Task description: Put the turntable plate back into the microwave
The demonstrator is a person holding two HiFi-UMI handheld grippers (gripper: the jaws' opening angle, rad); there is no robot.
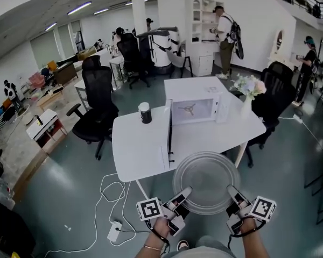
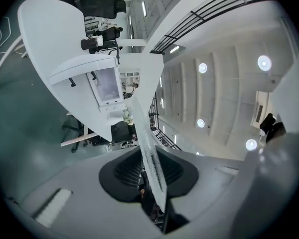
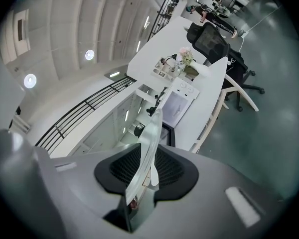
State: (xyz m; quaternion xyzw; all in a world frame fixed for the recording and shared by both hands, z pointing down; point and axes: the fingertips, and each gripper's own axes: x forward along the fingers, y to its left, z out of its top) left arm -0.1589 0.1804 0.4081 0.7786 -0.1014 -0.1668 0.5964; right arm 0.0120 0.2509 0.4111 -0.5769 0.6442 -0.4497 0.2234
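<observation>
At the far left a black office chair (image 1: pixel 97 102) stood on the grey floor, and nearer, a white cable (image 1: pixel 109 193) ran to a power strip (image 1: pixel 114 231). To its right was the white table (image 1: pixel 137 147), with a black cup (image 1: pixel 145 112) standing upright near its far left corner. Just right of the cup sat the white microwave (image 1: pixel 196 90). Its door (image 1: pixel 170 132) was swung open toward the near side, and a three-armed rotor (image 1: pixel 189 109) showed on the bare oven floor. A vase of flowers (image 1: pixel 248 86) stood right of the microwave, with another black chair (image 1: pixel 276 93) beyond the table's right edge.

On the near side, the left gripper (image 1: pixel 184 193) pinched the near left rim of the glass plate (image 1: pixel 206 180), its jaws pressed onto the glass from both faces. The plate was held roughly level in the air at the table's near edge, in front of the open microwave and well short of it. The right gripper (image 1: pixel 232 191) clamped the near right rim in the same way, with the glass edge caught between its pads.
</observation>
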